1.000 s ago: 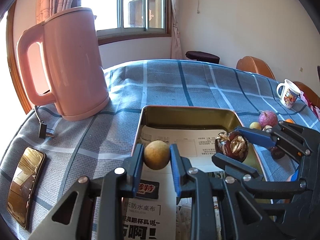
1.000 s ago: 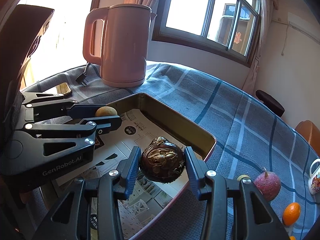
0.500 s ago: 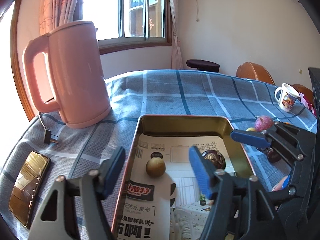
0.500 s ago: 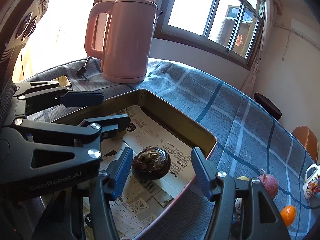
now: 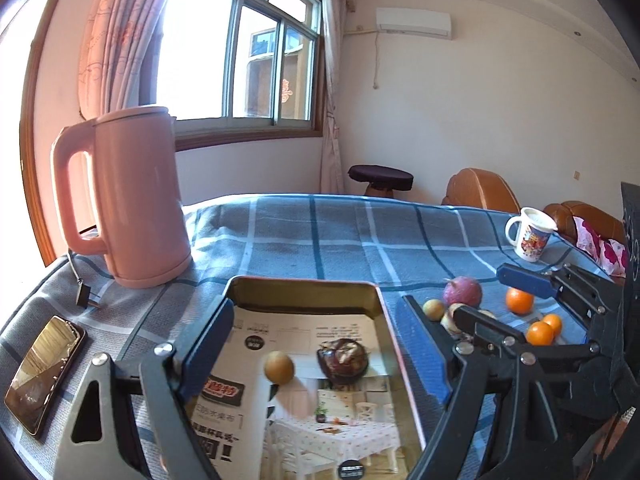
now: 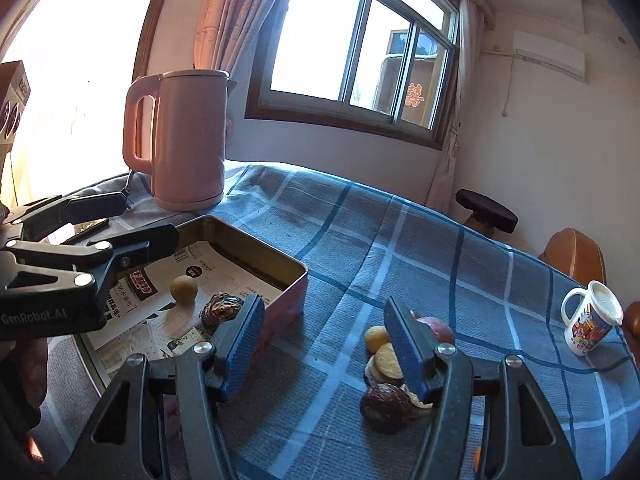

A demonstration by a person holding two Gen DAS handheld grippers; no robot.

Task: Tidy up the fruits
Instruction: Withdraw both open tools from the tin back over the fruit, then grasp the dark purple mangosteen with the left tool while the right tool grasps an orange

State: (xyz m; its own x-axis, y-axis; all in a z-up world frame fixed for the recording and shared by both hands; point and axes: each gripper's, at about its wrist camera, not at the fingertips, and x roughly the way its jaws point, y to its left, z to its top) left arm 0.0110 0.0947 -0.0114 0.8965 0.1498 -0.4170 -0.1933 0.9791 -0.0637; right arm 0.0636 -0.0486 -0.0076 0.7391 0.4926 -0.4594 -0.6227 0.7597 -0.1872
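Observation:
A gold tin tray (image 5: 304, 287) lined with printed paper holds a small yellow-brown fruit (image 5: 279, 366) and a dark wrinkled fruit (image 5: 343, 360). My left gripper (image 5: 314, 350) hovers above them with its jaws opening and nothing between the pads. My right gripper (image 6: 324, 342) is open over bare cloth just right of the tray (image 6: 256, 252). Near its right finger lie a dark fruit (image 6: 386, 408), cut fruit pieces (image 6: 386, 360), a small yellow fruit (image 6: 376, 338) and a reddish fruit (image 6: 438, 328). Three oranges (image 5: 519, 300) sit farther right.
A pink kettle (image 5: 132, 200) stands at the back left, its plug (image 5: 84, 300) on the cloth. A phone (image 5: 42, 372) lies at the left edge. A printed mug (image 6: 592, 318) stands far right. Brown chairs and a stool stand beyond the table.
Both grippers opened and let go of their fruits, which now lie in the tray. Both drew back and up; the right one swung right toward the fruits on the cloth.

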